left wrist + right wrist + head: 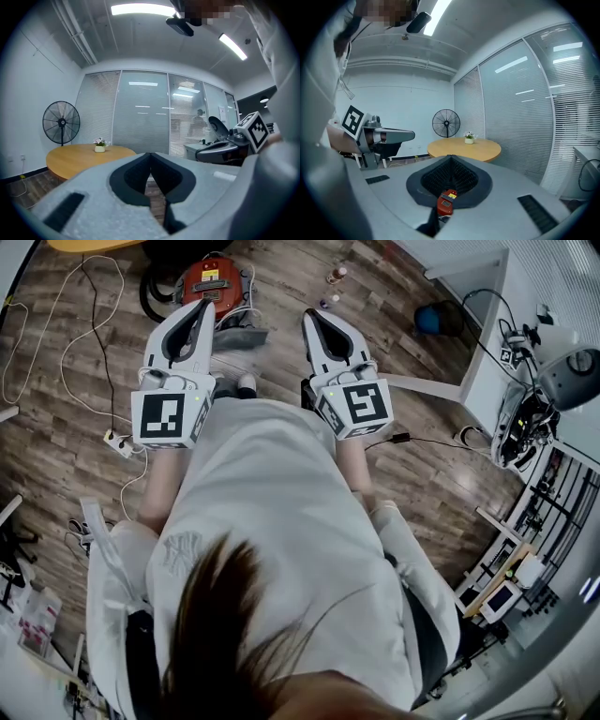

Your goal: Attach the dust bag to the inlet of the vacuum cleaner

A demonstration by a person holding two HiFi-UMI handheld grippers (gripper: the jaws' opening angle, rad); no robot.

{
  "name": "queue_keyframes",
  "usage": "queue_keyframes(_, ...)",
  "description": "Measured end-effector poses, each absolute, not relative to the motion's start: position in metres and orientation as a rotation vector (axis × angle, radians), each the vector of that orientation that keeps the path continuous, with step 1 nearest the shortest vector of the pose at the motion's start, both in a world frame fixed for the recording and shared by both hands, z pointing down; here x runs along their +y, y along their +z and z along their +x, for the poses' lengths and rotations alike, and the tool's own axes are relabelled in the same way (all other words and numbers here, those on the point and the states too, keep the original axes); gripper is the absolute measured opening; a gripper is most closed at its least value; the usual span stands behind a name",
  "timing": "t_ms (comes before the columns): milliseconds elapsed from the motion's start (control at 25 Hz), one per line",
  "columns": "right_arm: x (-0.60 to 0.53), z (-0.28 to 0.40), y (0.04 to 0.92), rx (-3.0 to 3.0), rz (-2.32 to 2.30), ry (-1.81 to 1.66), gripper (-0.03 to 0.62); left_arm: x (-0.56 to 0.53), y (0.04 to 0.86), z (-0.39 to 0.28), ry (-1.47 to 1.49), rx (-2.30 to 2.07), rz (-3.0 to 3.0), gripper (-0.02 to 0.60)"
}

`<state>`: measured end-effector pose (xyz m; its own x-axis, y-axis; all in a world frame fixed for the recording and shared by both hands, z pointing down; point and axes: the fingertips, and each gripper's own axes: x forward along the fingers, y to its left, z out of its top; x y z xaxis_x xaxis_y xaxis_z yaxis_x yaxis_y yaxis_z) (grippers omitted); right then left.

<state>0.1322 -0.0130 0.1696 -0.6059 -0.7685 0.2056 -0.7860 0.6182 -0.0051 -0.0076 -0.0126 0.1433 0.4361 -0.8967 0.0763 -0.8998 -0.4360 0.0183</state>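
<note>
Clenched and empty, the left gripper (pixel 201 306) is held out level in front of the person (pixel 281 549), its jaws pressed together with nothing between them. The right gripper (pixel 315 317) is just as tightly closed and also carries nothing. In the head view both sets of tips point toward the red canister vacuum cleaner (pixel 214 282), which sits on the brown wood-plank floor (pixel 281 277) ahead of the person's feet. The left gripper's tips show just beside the vacuum cleaner, and the right gripper's a little further to its right. A black ribbed hose (pixel 150 292) curls against the left side of the vacuum cleaner. A white power strip (pixel 118 442) with a trailing white cable lies well to its left and nearer the person. In the right gripper view the vacuum cleaner shows low in the narrow gap under the closed jaws. A round light-wood table (pixel 464 147) stands beyond it, with a small white flower pot (pixel 468 137) on top. A black standing fan (pixel 446 123) rises behind that table.
</note>
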Motion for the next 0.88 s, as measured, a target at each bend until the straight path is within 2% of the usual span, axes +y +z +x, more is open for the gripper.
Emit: queue_keyframes(880, -0.017, 0.131, 0.174, -2.638, 1.267, 0.152, 0.002, -0.02, 0.146, 0.004, 0.103, -1.581, 2.624, 0.017)
